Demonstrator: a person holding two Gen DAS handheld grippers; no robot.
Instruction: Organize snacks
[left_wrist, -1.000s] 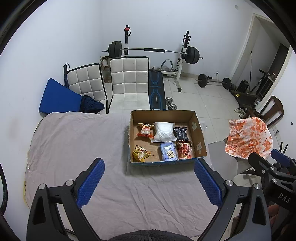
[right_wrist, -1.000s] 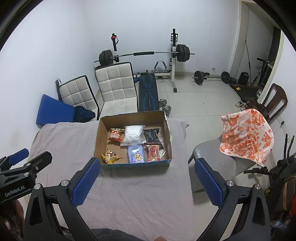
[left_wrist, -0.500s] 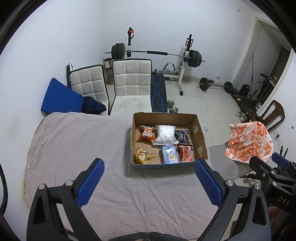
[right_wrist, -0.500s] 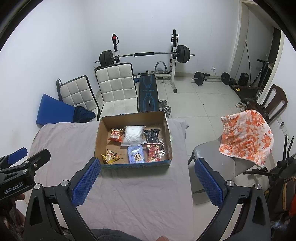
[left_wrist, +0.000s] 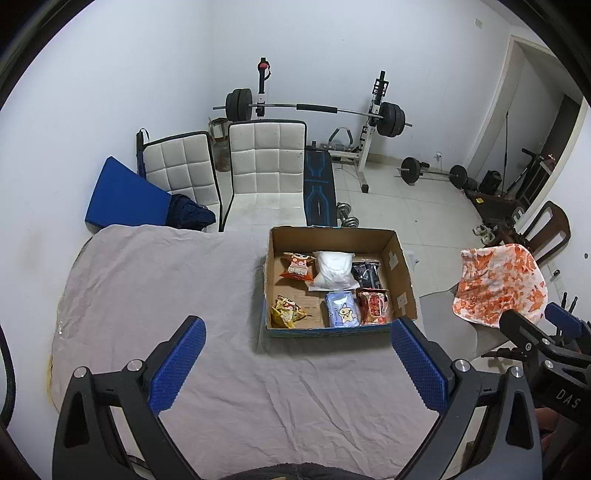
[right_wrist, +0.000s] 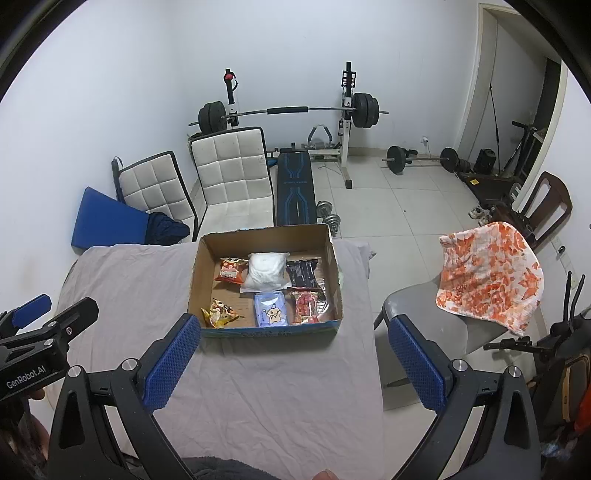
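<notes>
A shallow cardboard box (left_wrist: 400, 273) (right_wrist: 197, 273) sits on the grey-sheeted table (left_wrist: 155, 295) (right_wrist: 258, 387). Inside lie several snack packs: an orange bag (left_wrist: 295, 266) (right_wrist: 229, 269), a white bag (left_wrist: 333, 268) (right_wrist: 266, 270), a black pack (left_wrist: 365, 274) (right_wrist: 303, 272), a yellow bag (left_wrist: 287, 311) (right_wrist: 218, 312), a light blue pack (left_wrist: 341, 308) (right_wrist: 270, 308) and a red pack (left_wrist: 373, 305) (right_wrist: 305, 305). My left gripper (left_wrist: 295, 365) and right gripper (right_wrist: 291, 358) hover open and empty, well short of the box. Each also shows at the other view's edge.
Two white padded chairs (left_wrist: 266, 170) and a blue cushion (left_wrist: 123, 194) stand behind the table. A barbell rack (left_wrist: 314, 110) and a weight bench (left_wrist: 319, 192) fill the back. A grey chair with an orange-patterned cloth (right_wrist: 487, 273) stands to the right of the table.
Both grippers have drawn back slightly from the box, the left more than the right. Both stay open and empty; the snacks have not moved.
</notes>
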